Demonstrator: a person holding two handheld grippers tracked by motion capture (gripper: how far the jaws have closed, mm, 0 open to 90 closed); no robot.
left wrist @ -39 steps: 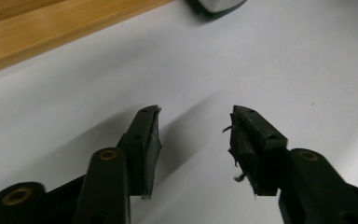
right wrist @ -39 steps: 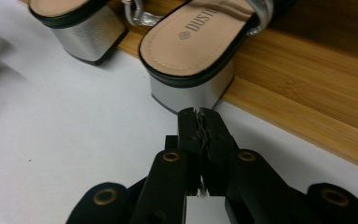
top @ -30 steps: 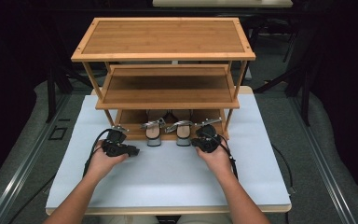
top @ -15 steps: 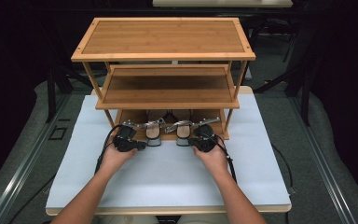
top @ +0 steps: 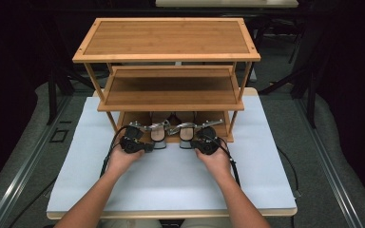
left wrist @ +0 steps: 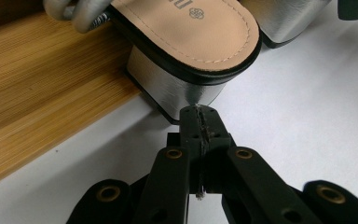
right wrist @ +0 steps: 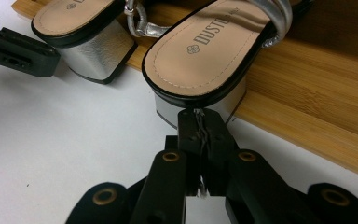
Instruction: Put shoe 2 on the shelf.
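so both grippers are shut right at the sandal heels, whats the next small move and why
Probably push both sandals further onto the bottom shelf. The left gripper and right gripper, both shut, touch the silver heels, which overhang the white tabletop.

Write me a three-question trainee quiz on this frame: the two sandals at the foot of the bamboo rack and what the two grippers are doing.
1. True or false: the left gripper is open wide around a heel.
2. Multiple choice: where do the silver block heels of the sandals sit? A) on the top shelf; B) hanging off the front of the bottom shelf, over the white table surface; C) on the floor.
3. Fill in: the right gripper has its closed tips at the ____ of the nearer sandal.

Key
1. False: its jaws are pressed together, tips right at the heel.
2. B.
3. Heel.
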